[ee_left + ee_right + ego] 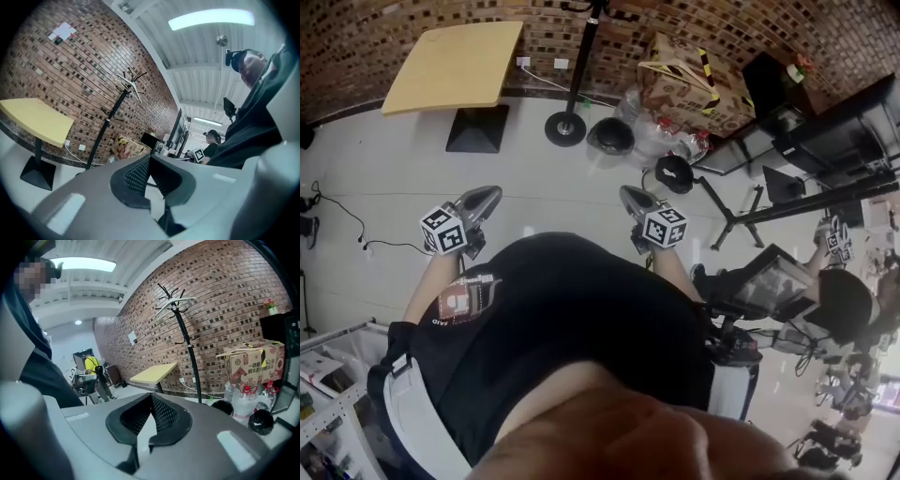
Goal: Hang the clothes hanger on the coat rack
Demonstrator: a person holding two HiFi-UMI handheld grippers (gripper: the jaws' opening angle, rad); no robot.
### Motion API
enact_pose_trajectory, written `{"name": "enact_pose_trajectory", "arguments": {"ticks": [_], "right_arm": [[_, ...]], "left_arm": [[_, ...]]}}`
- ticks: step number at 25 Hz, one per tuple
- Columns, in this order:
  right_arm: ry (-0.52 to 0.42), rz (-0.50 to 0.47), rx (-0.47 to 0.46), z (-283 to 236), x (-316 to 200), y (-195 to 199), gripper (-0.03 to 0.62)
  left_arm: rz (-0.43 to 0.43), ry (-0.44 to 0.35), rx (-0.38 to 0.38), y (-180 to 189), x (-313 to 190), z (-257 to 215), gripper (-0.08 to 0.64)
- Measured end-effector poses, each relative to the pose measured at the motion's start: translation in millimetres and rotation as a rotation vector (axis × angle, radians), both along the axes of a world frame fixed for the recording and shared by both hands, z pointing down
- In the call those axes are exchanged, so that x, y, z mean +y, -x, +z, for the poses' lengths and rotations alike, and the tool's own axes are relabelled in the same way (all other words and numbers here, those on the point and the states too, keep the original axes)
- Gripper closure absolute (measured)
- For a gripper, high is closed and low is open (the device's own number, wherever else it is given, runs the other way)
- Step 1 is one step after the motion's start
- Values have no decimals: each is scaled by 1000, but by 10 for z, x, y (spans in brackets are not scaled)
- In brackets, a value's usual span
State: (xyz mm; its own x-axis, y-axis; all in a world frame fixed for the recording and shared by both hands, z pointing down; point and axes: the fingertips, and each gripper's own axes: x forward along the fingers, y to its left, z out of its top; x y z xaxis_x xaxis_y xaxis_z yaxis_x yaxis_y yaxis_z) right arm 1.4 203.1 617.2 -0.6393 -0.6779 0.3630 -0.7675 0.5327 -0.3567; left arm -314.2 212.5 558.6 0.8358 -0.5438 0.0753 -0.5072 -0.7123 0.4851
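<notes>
Hanging atop the coat rack, far ahead of the closed, empty jaws of left gripper and right gripper, the clothes hanger looks light and stiff; grip its neck.

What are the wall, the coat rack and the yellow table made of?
The wall looks like red-brown brick, with pale mortar lines. The coat rack seems black painted metal: thin, smooth pole. The table top looks like pale wood or laminate.
</notes>
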Motion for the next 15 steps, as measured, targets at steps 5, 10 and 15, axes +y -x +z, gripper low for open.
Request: {"name": "enact_pose_trajectory", "arguments": {"ticks": [5, 10, 15], "right_arm": [[-27, -107, 19, -65, -612, -453, 578], [-63, -159, 22, -186, -1109, -981, 578], [-44, -145, 7, -115, -1364, -1339, 578]], "left_arm": [[-109, 7, -5, -495, -297, -128, 558], [-151, -13, -3, -1109, -576, -243, 558], [-129, -15, -14, -1469, -752, -194, 558]]}}
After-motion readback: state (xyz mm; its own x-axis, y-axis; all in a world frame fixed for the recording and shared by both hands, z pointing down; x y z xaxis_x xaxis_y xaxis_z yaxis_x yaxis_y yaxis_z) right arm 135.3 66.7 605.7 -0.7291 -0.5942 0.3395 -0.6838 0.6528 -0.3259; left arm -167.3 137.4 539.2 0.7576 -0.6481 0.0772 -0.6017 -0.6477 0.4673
